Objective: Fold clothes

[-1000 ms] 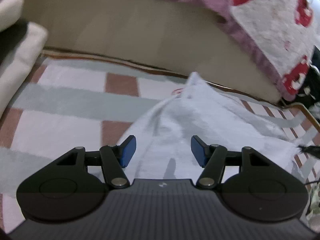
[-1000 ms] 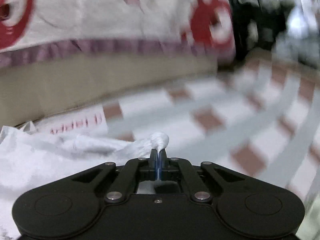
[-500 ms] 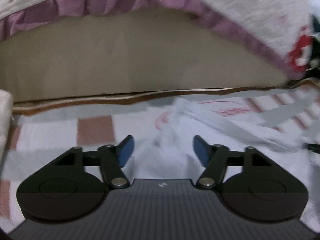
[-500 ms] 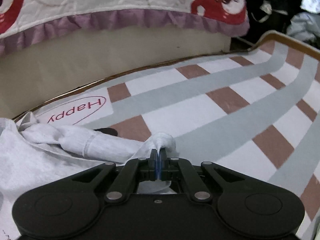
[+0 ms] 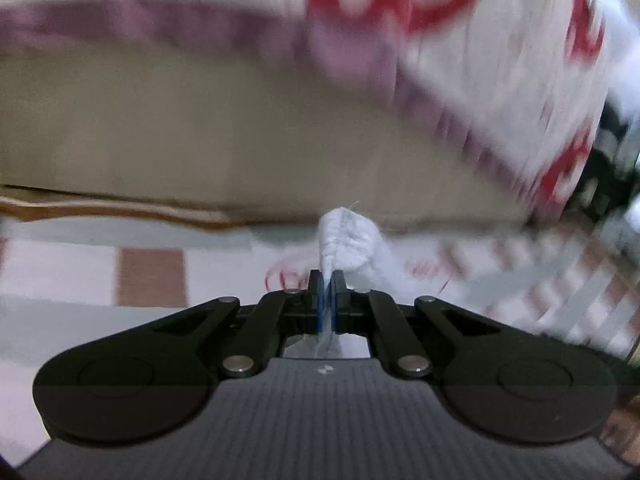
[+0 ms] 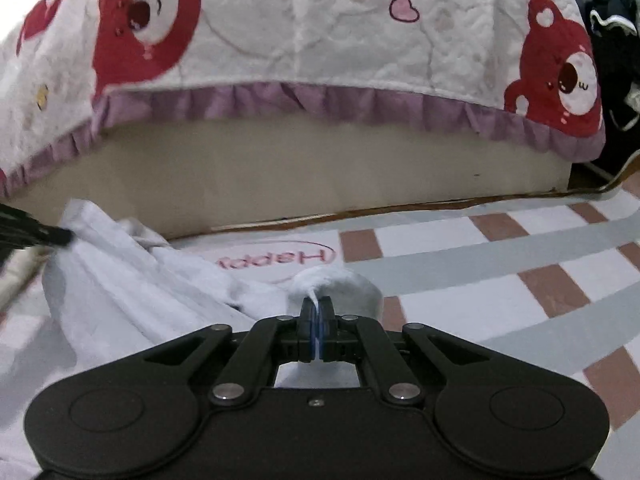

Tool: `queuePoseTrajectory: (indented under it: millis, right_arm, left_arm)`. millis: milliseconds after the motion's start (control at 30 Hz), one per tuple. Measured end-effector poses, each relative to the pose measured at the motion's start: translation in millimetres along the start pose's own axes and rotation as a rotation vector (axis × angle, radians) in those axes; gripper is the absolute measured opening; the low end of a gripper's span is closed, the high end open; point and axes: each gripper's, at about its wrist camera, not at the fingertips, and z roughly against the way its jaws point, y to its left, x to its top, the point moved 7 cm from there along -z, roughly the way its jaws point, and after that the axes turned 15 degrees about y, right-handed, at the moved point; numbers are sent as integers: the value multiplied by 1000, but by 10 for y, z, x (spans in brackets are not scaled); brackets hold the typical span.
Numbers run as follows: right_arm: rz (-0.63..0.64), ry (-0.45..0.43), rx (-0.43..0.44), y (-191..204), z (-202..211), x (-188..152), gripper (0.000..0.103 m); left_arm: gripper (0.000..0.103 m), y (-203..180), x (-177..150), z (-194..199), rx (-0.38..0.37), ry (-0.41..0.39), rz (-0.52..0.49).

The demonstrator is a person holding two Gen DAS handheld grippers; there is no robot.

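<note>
Checked mat (image 5: pixel 152 276) of white, grey and brown squares below, beige bed base (image 5: pixel 200 136) behind, quilt (image 5: pixel 500 80) with red bears and a purple frill hanging over it, all smeared by blur in the left wrist view. Left gripper (image 5: pixel 328 284) clamped tight on a bunched tip of the white garment (image 5: pixel 352 240), cloth squeezed up past the pads and trailing off to the right and down. Nothing else between gripper and bed base.

From the right wrist view, sharper: same mat (image 6: pixel 480 280), same bed base (image 6: pixel 300 160), quilt (image 6: pixel 320 20) overhead, dark clutter at far right. Right gripper (image 6: pixel 316 312) likewise pinched shut on a puff of the garment (image 6: pixel 132 276), just this side of the red "Happy" oval (image 6: pixel 276 258) printed on the mat. Garment spread leftward from there, long axis running up-left to a raised corner held by a black tip, likely the left gripper (image 6: pixel 60 235). Cloth sagging between the two held points, lower part resting on the mat. Both grips set; next move probably a lift and stretch apart. Bed base close behind, little room that way; open mat to the right.
</note>
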Motion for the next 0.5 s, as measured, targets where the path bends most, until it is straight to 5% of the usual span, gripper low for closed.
queuePoseTrajectory:
  millis: [100,167,233,300,367,500]
  right_arm:
    - [-7,-16,35,101,298,-12,2]
    - [-3,68,33,191,383,-171,2]
    - [24,206,18,296,396,-444,2]
    - [-32,251,7,239,382,-514,2]
    - [-88,294,-4,184,369,-585,2]
    - [-272,280,104,-17,407,-580,10]
  left_arm:
    - [3,-73,-454,652,113,-88,-19]
    - [3,-138,-881,959,191,-93,-32]
    - [3,-12,-1366,1024,180,-41,67]
    - [3,145,-1761,1026,160,11,172]
    - [3,304,-1903,977,150,59,253]
    - [3,498,-1808,1164,139,-38,304]
